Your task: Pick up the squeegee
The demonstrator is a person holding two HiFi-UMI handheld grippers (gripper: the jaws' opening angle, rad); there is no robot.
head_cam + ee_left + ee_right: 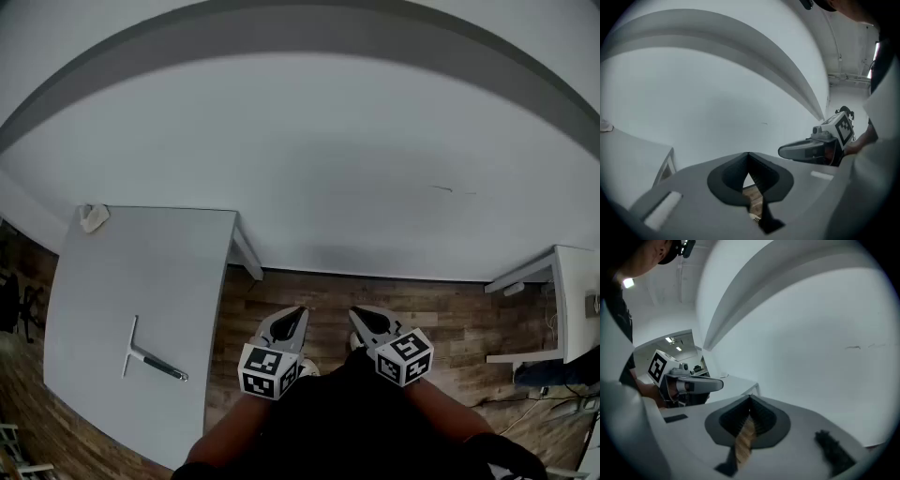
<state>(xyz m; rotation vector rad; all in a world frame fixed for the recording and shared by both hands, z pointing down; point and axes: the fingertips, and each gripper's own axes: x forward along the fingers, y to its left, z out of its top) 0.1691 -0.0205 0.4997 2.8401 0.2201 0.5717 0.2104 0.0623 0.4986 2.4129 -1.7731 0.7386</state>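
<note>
The squeegee (pixel 142 355) lies flat on the pale table (pixel 131 272) at the left in the head view; it has a white T-shaped blade and a dark handle. Both grippers hang over the wooden floor, well to the right of the table and apart from the squeegee. My left gripper (pixel 294 315) is shut and empty, its jaws meeting at the tip (pixel 748 155). Beside it, my right gripper (pixel 360 318) is shut too, with nothing in it (pixel 750 399). Each gripper view shows the other gripper, the right one (pixel 806 151) and the left one (pixel 693 385). Neither shows the squeegee.
A crumpled white cloth (pixel 94 217) sits on the table's far left corner. A plain white wall (pixel 356 159) stands straight ahead. Another white table (pixel 572 300) is at the far right, with cables on the floor near it. Wooden floor (pixel 450 323) lies between the two tables.
</note>
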